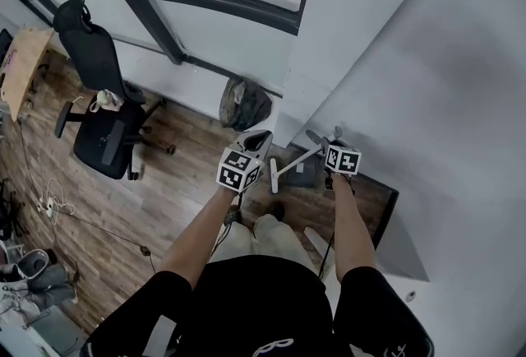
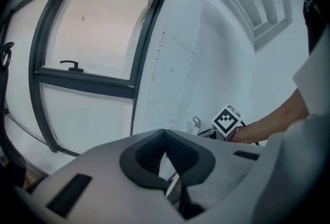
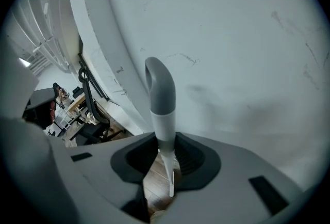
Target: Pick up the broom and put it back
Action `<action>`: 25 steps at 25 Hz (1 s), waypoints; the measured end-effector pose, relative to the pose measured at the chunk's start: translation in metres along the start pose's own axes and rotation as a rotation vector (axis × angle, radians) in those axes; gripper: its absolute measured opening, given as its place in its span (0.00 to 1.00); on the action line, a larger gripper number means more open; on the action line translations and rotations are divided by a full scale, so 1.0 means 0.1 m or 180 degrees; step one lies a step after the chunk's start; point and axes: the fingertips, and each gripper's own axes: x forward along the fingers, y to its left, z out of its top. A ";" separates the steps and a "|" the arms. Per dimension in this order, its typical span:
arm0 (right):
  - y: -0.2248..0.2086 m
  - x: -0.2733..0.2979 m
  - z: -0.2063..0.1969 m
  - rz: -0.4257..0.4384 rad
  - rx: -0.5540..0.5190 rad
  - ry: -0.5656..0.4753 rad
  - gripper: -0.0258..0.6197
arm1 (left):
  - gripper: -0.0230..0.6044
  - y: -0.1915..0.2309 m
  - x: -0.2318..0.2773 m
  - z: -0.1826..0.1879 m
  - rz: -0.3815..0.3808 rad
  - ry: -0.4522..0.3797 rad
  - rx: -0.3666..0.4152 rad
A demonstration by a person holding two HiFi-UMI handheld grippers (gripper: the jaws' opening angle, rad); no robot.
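One claw, the right claw (image 3: 166,140), clamps the broom (image 3: 165,127) just below its grey hooked cap (image 3: 159,83) beside the white wall (image 3: 247,37); light, stiff and probably slippery, it likely wants a lower hold, while the left claw (image 2: 165,135) sits closed and empty.

The broom handle (image 3: 161,109) looks like smooth plastic with a soft sheen, grey at its hooked end and white below. The right gripper (image 3: 166,148) and left gripper (image 2: 165,140) have matt grey plastic shells, and their dark pads (image 3: 193,158) look ribbed and rubbery. The wall (image 3: 242,37) is matt white paint, faintly scuffed and hairline-cracked. The floor (image 1: 168,183) is brown wood plank with visible grain. The window frame (image 1: 222,0) looks like dark, slightly glossy metal. The office chair (image 1: 94,51) is black cloth or mesh. The bag (image 1: 244,104) looks like crumpled grey cloth.
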 end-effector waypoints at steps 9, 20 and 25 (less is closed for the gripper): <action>0.21 0.15 0.11 0.0216 -0.0393 0.0016 0.21 | 0.06 0.10 -0.05 -0.02 0.0123 -0.0028 -0.0045; 0.41 0.41 0.32 0.0483 -0.0675 0.0083 0.22 | 0.06 0.25 -0.01 0.01 0.0317 -0.0034 -0.0111; 0.34 0.49 0.37 0.0476 -0.0544 0.0132 0.22 | 0.06 0.27 0.03 0.02 0.0360 -0.0015 -0.0127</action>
